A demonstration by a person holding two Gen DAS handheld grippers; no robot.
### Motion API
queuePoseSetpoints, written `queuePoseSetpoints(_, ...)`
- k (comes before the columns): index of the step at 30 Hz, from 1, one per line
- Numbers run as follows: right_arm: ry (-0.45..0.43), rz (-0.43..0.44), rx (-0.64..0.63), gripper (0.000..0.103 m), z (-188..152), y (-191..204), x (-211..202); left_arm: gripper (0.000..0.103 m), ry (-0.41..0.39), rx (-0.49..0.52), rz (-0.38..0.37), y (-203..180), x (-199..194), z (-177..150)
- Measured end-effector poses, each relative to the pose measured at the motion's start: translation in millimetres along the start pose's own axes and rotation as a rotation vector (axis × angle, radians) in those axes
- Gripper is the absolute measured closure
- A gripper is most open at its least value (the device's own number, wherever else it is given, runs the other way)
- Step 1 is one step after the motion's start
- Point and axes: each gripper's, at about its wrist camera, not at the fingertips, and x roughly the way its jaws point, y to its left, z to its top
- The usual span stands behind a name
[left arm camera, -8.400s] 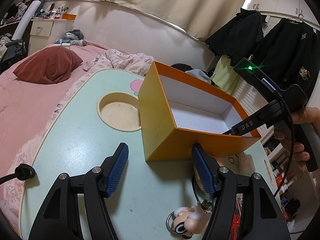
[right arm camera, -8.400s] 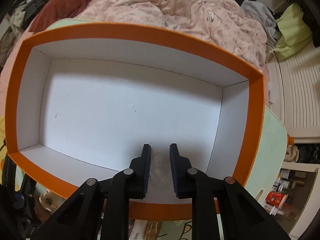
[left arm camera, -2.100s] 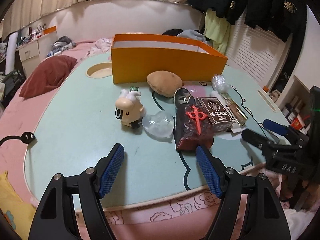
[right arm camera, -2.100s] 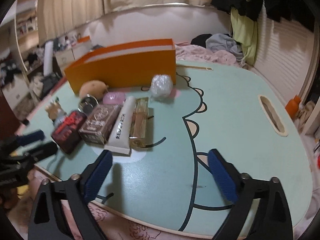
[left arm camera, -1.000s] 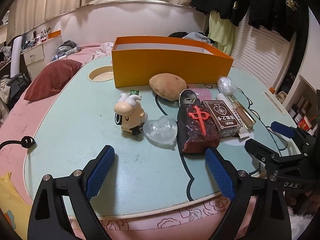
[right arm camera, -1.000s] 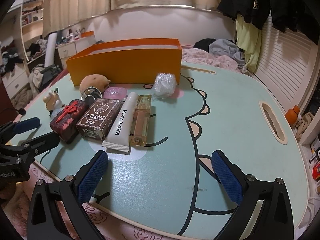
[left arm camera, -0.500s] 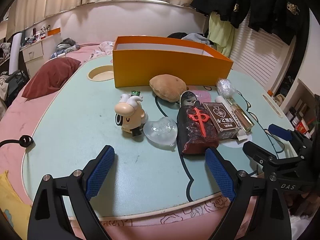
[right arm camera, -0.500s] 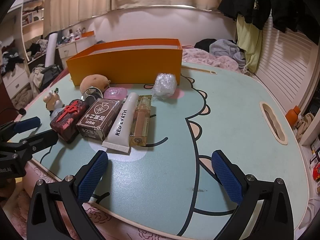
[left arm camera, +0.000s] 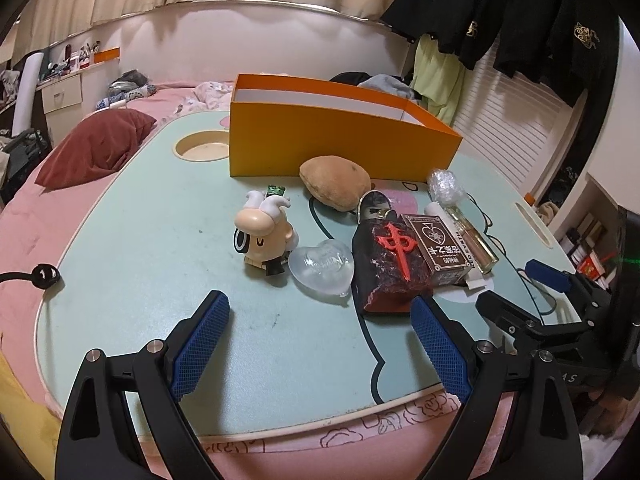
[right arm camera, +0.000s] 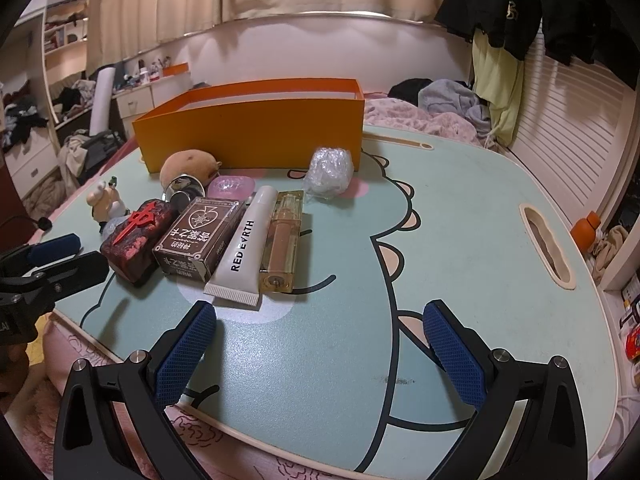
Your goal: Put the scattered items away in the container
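An orange box (left arm camera: 340, 142) with a white inside stands at the back of the green table (left arm camera: 152, 280); it also shows in the right wrist view (right arm camera: 256, 132). In front of it lie a cartoon figure (left arm camera: 262, 236), a clear heart (left arm camera: 322, 266), a brown plush potato (left arm camera: 334, 188), a dark red block (left arm camera: 390, 262), a brown card box (right arm camera: 200, 240), a white tube (right arm camera: 244, 248), a perfume bottle (right arm camera: 282, 240), a pink soap (right arm camera: 232, 186) and a plastic-wrap ball (right arm camera: 330, 174). My left gripper (left arm camera: 320, 340) is open and empty before the heart. My right gripper (right arm camera: 318, 340) is open and empty over bare table.
The table has a round cup recess (left arm camera: 202, 148) at the back left and a slot handle (right arm camera: 546, 246) at the right. A small metal tin (left arm camera: 374, 204) sits behind the red block. A bed with a red pillow (left arm camera: 94, 148) lies behind.
Eight seconds ago both grippers were at the box, the right one shut inside it. Both have since pulled back to the table's front edge and opened wide. The last half second shows little motion.
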Motion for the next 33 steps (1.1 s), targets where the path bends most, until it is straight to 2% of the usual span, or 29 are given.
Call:
queuePoseSetpoints(6, -0.007, 0.004, -0.004, 0.0, 1.0, -0.6, -1.4, 0.011, -0.01, -0.029, -0.027, 5.7, -2.2, 0.8)
queuePoseSetpoints(10, -0.011, 0.006, -0.006, 0.0, 0.6, -0.7, -1.5, 0.011, 0.004, -0.057, -0.091, 16.0, -2.2, 6.6)
queuePoseSetpoints(13, -0.013, 0.007, -0.006, 0.0, -0.4, -0.6, -1.2, 0.011, -0.033, -0.075, -0.078, 26.3, -7.9, 14.3)
queuePoseSetpoints(17, -0.013, 0.007, -0.006, 0.0, -0.1, -0.9, -1.3, 0.012, -0.066, -0.025, -0.038, 27.5, -12.6, 23.3)
queuePoseSetpoints(18, -0.013, 0.007, -0.005, 0.0, 0.2, -1.0, -1.2, 0.02, -0.075, -0.007, -0.032, 26.1, -12.8, 25.4)
queuePoseSetpoints(20, -0.013, 0.007, -0.006, 0.0, -0.3, -0.9, -1.5, 0.03, -0.071, 0.017, -0.02, 23.5, -8.9, 30.3)
queuePoseSetpoints(26, -0.013, 0.007, -0.006, 0.0, -0.5, -1.0, -1.3, 0.031, -0.041, -0.003, 0.016, 25.1, 15.8, 43.1)
queuePoseSetpoints(28, -0.013, 0.007, -0.006, 0.0, -0.1, -1.3, -1.0, 0.049, -0.012, -0.011, 0.038, 26.3, 24.8, 43.9)
queuePoseSetpoints(29, -0.012, 0.007, -0.006, 0.0, -0.1, -1.4, -1.0, 0.064, 0.012, -0.015, 0.05, 27.1, 30.0, 43.2)
queuePoseSetpoints(33, -0.012, 0.007, -0.006, 0.0, -0.1, -1.8, -0.6, 0.066, -0.013, -0.033, 0.042, 31.2, 30.0, 35.0)
